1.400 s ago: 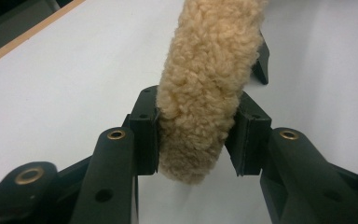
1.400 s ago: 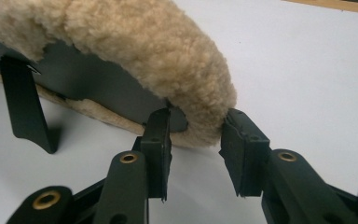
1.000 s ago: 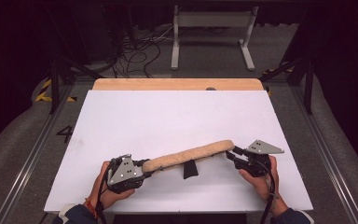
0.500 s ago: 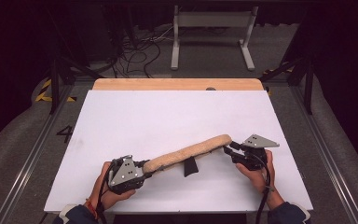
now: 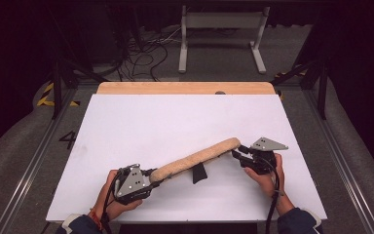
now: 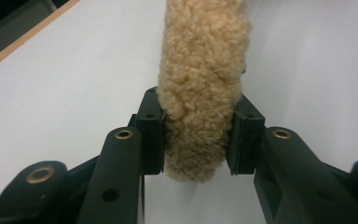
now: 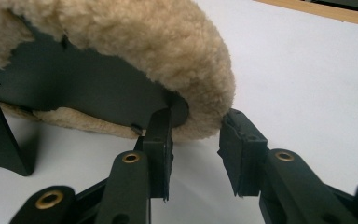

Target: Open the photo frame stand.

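Observation:
A long tan fleece pad (image 5: 195, 158) with a black underside (image 7: 88, 93) lies slantwise over the near part of the white board (image 5: 175, 122). A black tab (image 5: 198, 173) hangs beneath its middle. My left gripper (image 5: 154, 174) is shut on the pad's near-left end, and both pads press into the fleece (image 6: 200, 93). My right gripper (image 5: 237, 152) holds the far-right end. In the right gripper view its jaws (image 7: 196, 135) close on just the tip, one on the black underside, the other against the fleece (image 7: 158, 42). This end sits raised off the board.
A wooden strip (image 5: 185, 87) runs along the board's far edge. On the dark floor beyond are a white metal stand (image 5: 221, 29) and loose cables (image 5: 141, 53). Metal rails (image 5: 34, 161) flank the table on both sides.
My right gripper has edged slightly left and farther away with the pad's end. The left gripper has stayed put.

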